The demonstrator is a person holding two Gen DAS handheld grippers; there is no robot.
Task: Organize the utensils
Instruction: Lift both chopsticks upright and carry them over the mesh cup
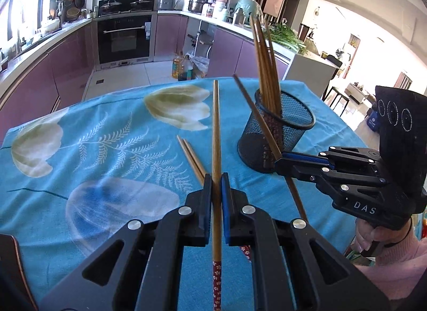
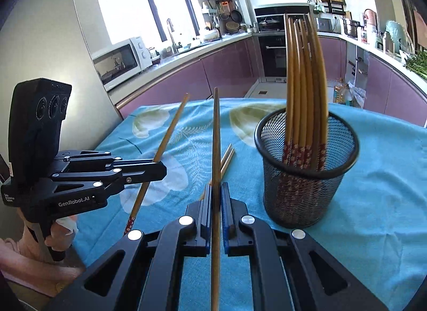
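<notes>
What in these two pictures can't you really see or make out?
- Left wrist view: the lower end of the chopstick in the left gripper runs off the bottom edge.
- Right wrist view: the chopsticks in the mesh holder overlap, so no sure count.
- Both views: the two loose chopsticks on the blue cloth are partly behind the jaws.

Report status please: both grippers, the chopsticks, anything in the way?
Left gripper shut on one chopstick. Right gripper shut on another chopstick. Holder upright, several chopsticks inside; two loose chopsticks on cloth. Path to holder clear.
</notes>
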